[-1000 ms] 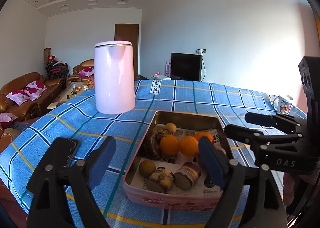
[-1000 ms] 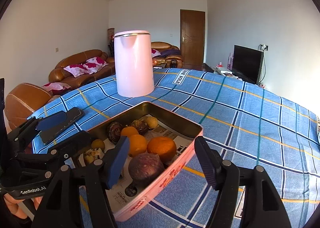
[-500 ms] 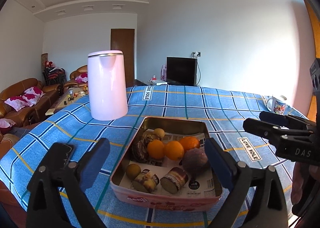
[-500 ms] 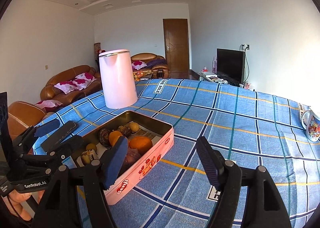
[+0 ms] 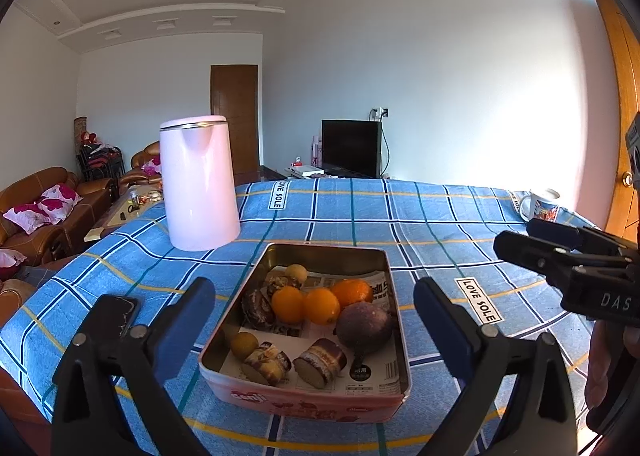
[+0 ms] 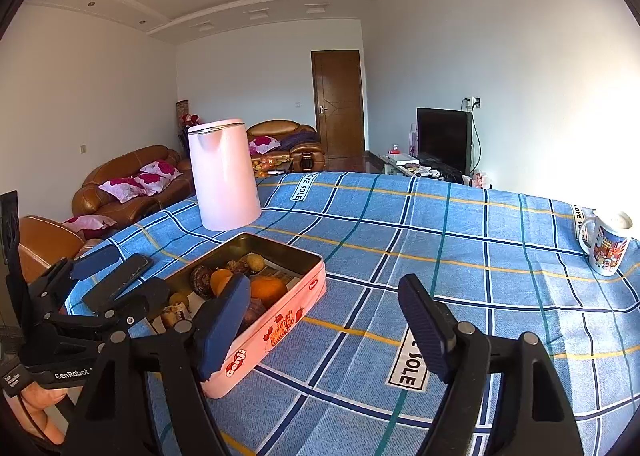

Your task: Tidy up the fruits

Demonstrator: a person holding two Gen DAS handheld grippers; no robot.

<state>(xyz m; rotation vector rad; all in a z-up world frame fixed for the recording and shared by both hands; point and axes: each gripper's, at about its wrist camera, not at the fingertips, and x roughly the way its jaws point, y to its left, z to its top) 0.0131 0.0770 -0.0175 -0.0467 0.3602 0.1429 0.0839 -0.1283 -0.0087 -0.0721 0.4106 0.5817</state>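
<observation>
A pink tin tray (image 5: 308, 402) lined with newspaper sits on the blue checked tablecloth. It holds oranges (image 5: 321, 305), a dark purple fruit (image 5: 363, 323), small yellow-brown fruits (image 5: 245, 343) and wrapped snacks (image 5: 320, 360). My left gripper (image 5: 314, 320) is open and empty, held back from the tray's near side. My right gripper (image 6: 320, 320) is open and empty, to the right of the tray (image 6: 280, 330). It shows at the right edge of the left wrist view (image 5: 568, 260).
A pink kettle (image 5: 198, 184) stands behind the tray. A black phone (image 5: 120, 312) lies left of the tray. A printed mug (image 6: 606, 246) stands at the table's far right. Sofas and a coffee table lie beyond the left edge.
Both grippers have pulled back and up from the tray. The right gripper has swung right, off the tray. The purple fruit now lies uncovered in the tray.
</observation>
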